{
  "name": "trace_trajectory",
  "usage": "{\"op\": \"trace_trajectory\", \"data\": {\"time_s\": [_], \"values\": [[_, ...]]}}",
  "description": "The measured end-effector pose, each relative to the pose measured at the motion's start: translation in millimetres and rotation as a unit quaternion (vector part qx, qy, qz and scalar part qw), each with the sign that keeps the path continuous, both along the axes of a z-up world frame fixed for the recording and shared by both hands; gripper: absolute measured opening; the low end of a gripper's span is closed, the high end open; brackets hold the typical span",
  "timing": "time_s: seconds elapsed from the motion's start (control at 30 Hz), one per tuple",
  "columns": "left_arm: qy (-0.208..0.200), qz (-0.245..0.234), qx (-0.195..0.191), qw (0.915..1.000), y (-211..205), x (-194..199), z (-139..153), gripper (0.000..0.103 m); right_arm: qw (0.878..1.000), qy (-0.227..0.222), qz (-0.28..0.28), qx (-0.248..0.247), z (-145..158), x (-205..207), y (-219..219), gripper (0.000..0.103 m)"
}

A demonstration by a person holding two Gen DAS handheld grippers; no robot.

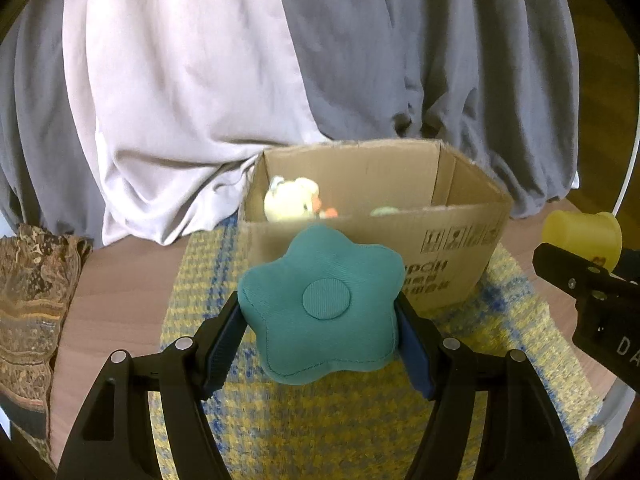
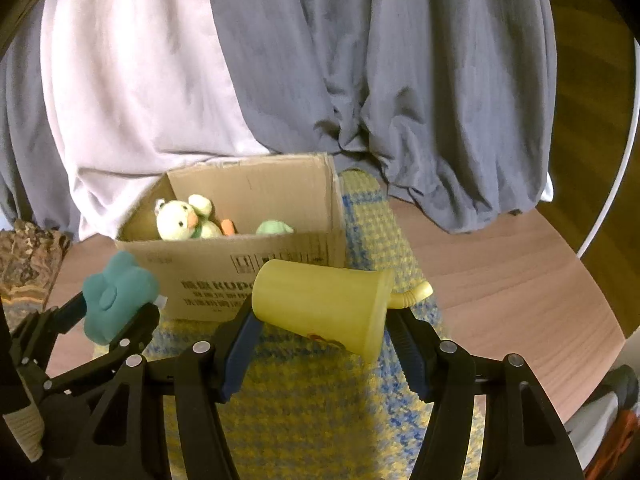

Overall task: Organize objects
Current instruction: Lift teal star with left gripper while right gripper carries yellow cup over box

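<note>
My left gripper point(image 1: 318, 336) squeezes a green star pillow point(image 1: 320, 316) just in front of the box point(image 1: 440, 248). My right gripper point(image 2: 324, 332) squeezes a yellow cup point(image 2: 320, 304), lying sideways, in front of the box too. A duck toy point(image 2: 178, 222) sits inside the box.

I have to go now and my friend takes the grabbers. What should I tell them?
Left gripper: shut on the teal flower cushion, held above the yellow-blue mat.
Right gripper: shut on the yellow cup, lying sideways, straw pointing right.
Cardboard box: ahead on the mat, open.
Done: a plush duck and a green item are already inside.
Left: put the cushion and the cup in the box.
</note>
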State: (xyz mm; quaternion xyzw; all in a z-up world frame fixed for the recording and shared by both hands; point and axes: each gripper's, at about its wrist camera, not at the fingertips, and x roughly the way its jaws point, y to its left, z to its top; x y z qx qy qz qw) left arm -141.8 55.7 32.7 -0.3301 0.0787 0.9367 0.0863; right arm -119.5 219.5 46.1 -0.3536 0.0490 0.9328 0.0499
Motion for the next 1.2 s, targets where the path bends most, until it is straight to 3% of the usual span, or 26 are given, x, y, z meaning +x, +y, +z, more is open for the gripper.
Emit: {"op": "trace_trajectory", "data": {"time_s": [0.33, 0.7, 1.2], "values": [[0.024, 0.001, 0.013, 0.9996, -3, -9, 34, 0.070, 1.000, 0.024, 0.004, -0.004, 35, -4, 1, 0.063], [0.030, -0.003, 0.020, 0.9993, 3, -30, 59, 0.070, 0.999, 0.024, 0.018, -0.009, 53, -26, 3, 0.063], [0.019, 0.004, 0.023, 0.9995, -5, -69, 64, 0.070, 0.999, 0.017, 0.033, -0.006, 64, -64, -8, 0.063]]}}
